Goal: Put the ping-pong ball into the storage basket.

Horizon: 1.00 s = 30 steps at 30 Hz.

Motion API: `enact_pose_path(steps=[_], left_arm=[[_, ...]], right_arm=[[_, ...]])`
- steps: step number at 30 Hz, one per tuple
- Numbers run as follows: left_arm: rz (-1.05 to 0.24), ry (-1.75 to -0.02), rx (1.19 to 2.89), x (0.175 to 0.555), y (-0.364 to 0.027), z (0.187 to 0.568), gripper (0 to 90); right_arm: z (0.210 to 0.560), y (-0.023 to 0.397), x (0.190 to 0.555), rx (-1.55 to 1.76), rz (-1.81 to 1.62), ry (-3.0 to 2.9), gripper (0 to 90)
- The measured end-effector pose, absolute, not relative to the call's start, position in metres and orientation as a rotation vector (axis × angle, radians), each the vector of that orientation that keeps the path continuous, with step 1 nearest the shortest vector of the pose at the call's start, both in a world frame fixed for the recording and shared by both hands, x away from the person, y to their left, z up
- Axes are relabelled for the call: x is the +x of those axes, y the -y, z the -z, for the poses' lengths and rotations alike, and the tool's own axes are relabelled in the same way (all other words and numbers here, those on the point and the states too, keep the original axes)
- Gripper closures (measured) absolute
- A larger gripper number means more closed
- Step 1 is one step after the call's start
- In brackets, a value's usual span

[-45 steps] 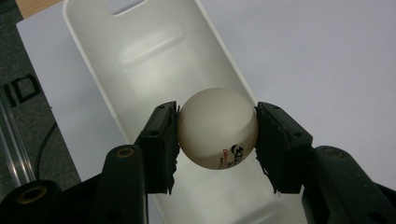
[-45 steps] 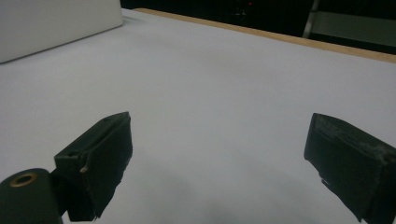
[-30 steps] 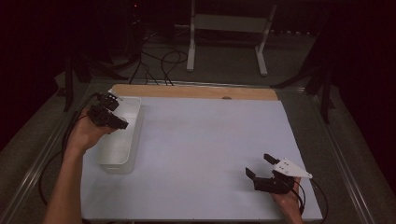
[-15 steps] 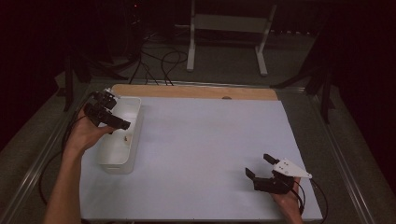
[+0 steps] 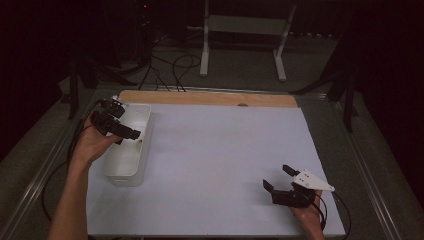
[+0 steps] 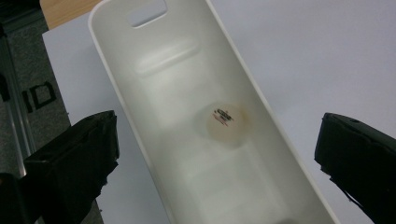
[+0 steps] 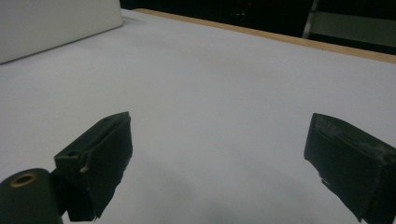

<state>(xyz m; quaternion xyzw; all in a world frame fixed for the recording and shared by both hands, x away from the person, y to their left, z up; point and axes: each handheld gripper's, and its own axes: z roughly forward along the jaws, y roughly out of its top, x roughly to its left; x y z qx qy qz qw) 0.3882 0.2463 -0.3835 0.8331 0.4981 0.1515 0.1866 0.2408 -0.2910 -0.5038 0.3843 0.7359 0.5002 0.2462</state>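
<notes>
A long white bin (image 5: 127, 167) stands on the left of the white sheet. On its floor lies a small pale ball (image 6: 223, 122) with dark print. My left gripper (image 5: 123, 120) hovers over the bin, pointing down into it; its jaws have just been opening and now stand wide apart, with nothing pressed between them (image 6: 217, 163). The ball lies below them, apart from both pads. My right gripper (image 5: 276, 177) rests low at the near right of the sheet, open, with bare sheet between its jaws (image 7: 217, 154).
The white sheet (image 5: 225, 155) covers most of the table, with a wooden strip (image 5: 210, 98) along its far edge. A metal rail runs along the table's left side (image 5: 45, 175). A white stand (image 5: 240, 30) and cables lie on the floor beyond.
The left gripper's jaws have spread apart above the bin. Neither hand has shifted, and the right gripper looks the same.
</notes>
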Motion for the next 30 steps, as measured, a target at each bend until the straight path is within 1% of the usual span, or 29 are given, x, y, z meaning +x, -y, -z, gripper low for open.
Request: enact_pose_path(steps=[11, 22, 30], left_arm=[[-0.441, -1.368, 2.338, 0.386, -0.244, 0.389, 0.5], [-0.476, -1.285, 2.317, 0.376, -0.236, 0.395, 0.5], [-0.496, -1.238, 2.265, 0.368, -0.235, 0.399, 0.3]], right_arm=[[0.504, 0.291, 0.241, 1.046, -1.365, -2.007, 7.6], [0.503, 0.292, 0.240, 1.046, -1.369, -2.005, 7.6], [0.503, 0.291, 0.240, 1.048, -1.371, -2.006, 7.6]])
